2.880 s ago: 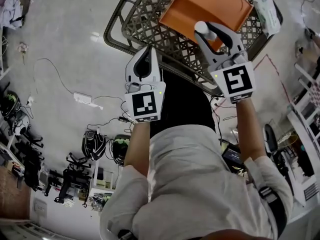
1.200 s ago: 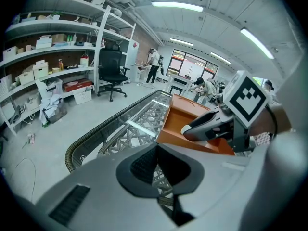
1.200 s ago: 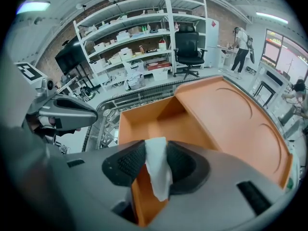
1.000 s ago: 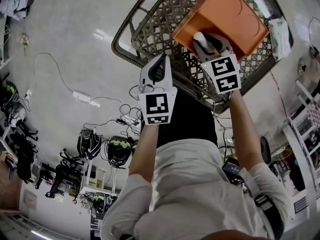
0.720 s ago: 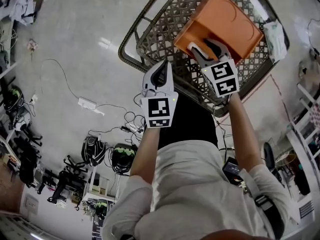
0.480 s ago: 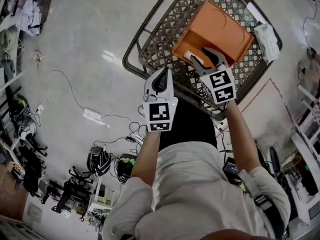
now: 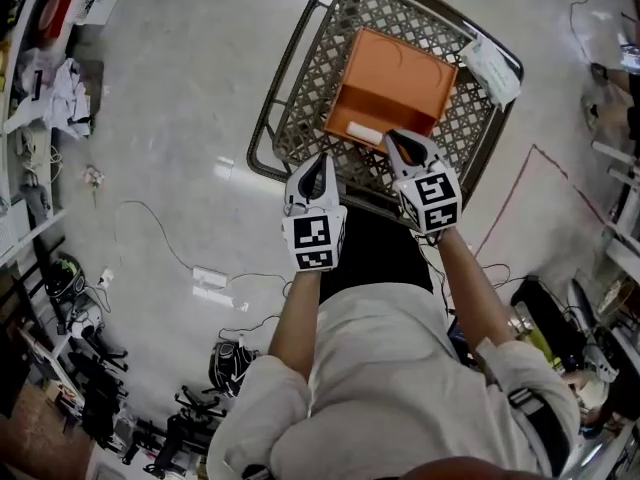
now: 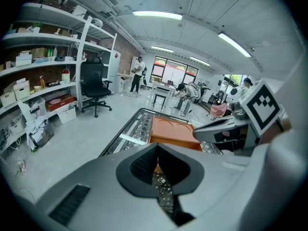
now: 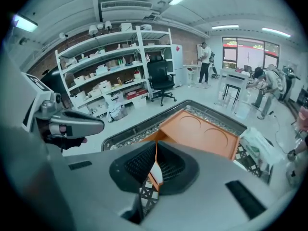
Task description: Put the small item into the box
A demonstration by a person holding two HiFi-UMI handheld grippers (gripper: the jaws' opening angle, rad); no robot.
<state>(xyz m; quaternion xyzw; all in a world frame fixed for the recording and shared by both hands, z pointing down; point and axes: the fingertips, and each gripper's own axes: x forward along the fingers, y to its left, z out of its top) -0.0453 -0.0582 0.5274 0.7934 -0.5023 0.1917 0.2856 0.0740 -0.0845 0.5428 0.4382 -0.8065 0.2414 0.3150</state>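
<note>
Your right claw [image 7: 403, 144] has just closed empty, left claw [image 7: 319, 160] shut; the small item [image 7: 364, 133] lies in the box [image 7: 400, 78], inside a basket [image 7: 292, 103].

Bright, even indoor light fills all three views. In the gripper views it comes from long ceiling tubes [image 8: 157, 15] near the top edge and from a washed-out window [image 9: 248, 46] at upper right. In the head view the glossy floor [image 7: 180, 118] shows pale glare patches at left of centre and along the top. Shadows are soft and faint. Fisheye distortion bends the shelves [image 9: 103, 61] and blackens the corners. The left gripper [image 8: 158, 150] and right gripper [image 9: 155, 153] fill the lower frame, slightly out of focus.
</note>
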